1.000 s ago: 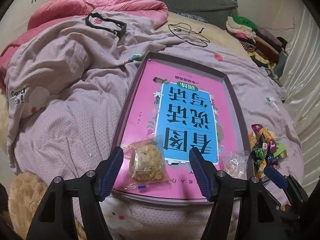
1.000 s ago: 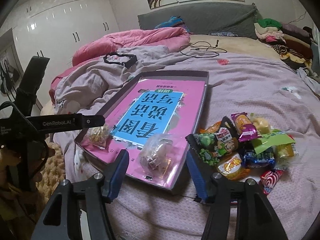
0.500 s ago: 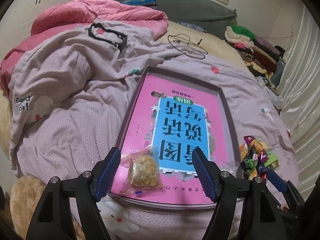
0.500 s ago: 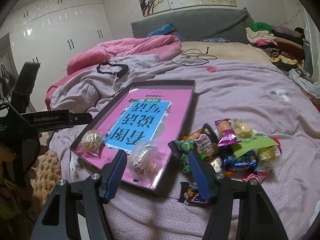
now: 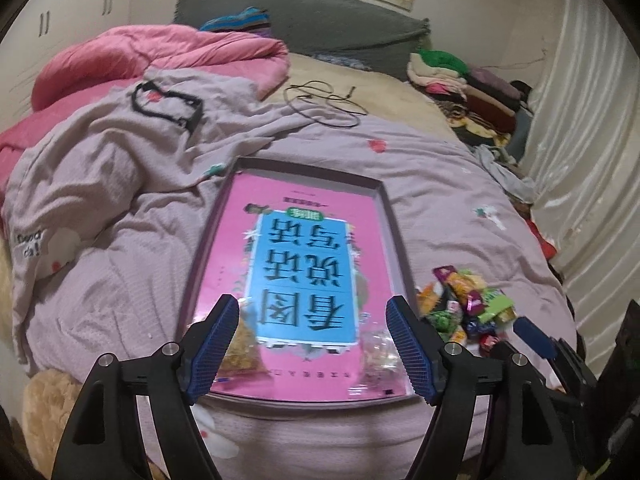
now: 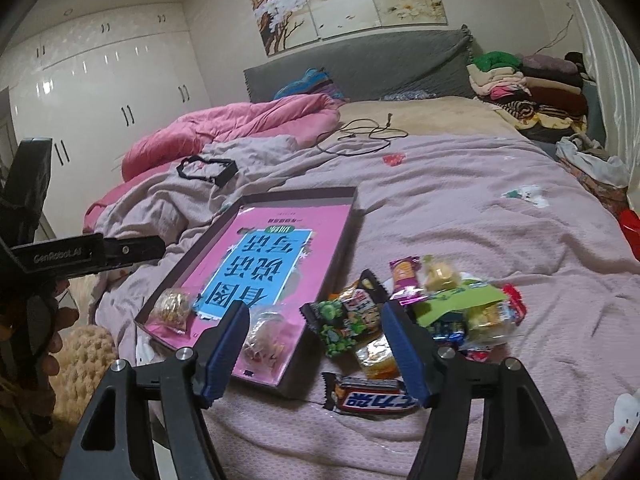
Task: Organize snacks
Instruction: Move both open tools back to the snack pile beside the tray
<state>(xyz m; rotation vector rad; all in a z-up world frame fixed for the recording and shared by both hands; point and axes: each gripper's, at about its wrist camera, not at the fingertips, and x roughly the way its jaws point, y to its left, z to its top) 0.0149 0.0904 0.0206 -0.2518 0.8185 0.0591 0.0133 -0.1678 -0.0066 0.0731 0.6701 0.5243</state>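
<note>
Right wrist: between placements, both grippers (image 6: 314, 350) (image 5: 312, 344) just widening, empty; two clear-wrapped snacks (image 6: 264, 342) in shallow pink-lined box lid (image 6: 340, 240); next, reach into colourful wrapper pile (image 6: 440, 308), pick one

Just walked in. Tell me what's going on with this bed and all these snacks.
A person is sorting snacks on the bed with two handheld grippers. Two clear-wrapped snacks already lie at the near end of the shallow box lid. The left gripper and right gripper have just been opening, and neither holds anything. The pile of wrapped snacks beside the lid is unsorted.
</note>
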